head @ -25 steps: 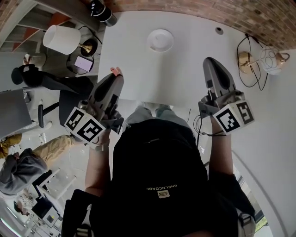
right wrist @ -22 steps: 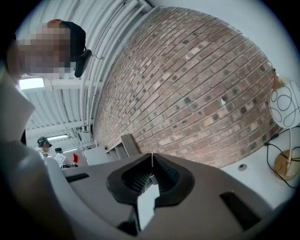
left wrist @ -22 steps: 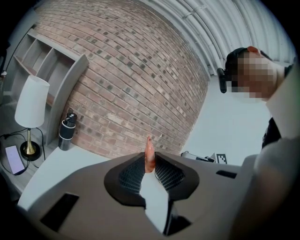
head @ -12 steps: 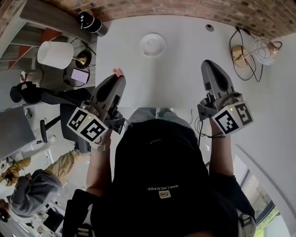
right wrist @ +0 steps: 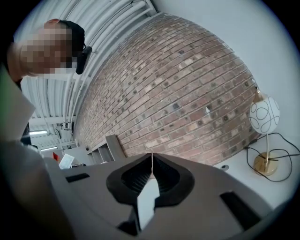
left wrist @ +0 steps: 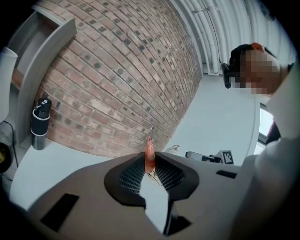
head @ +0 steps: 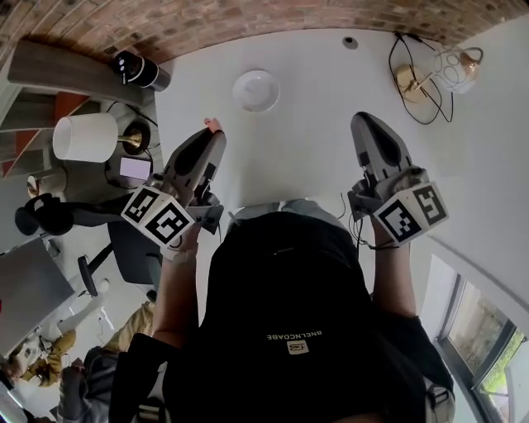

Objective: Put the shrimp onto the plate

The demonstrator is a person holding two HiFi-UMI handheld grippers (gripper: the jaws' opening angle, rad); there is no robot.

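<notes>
A white table stands by a brick wall, and the person is at its near edge. Closest, at about 10 o'clock, the left gripper pinches the small pink shrimp by its lower end, so the tip pokes up between the jaws. At about 2 o'clock the right gripper has its jaws pressed together on nothing. Farther off, near 12 o'clock, the little white plate looks bare, and the shrimp seems light, soft and a bit slippery, so a gentle pinch on its thick middle is probably best.
</notes>
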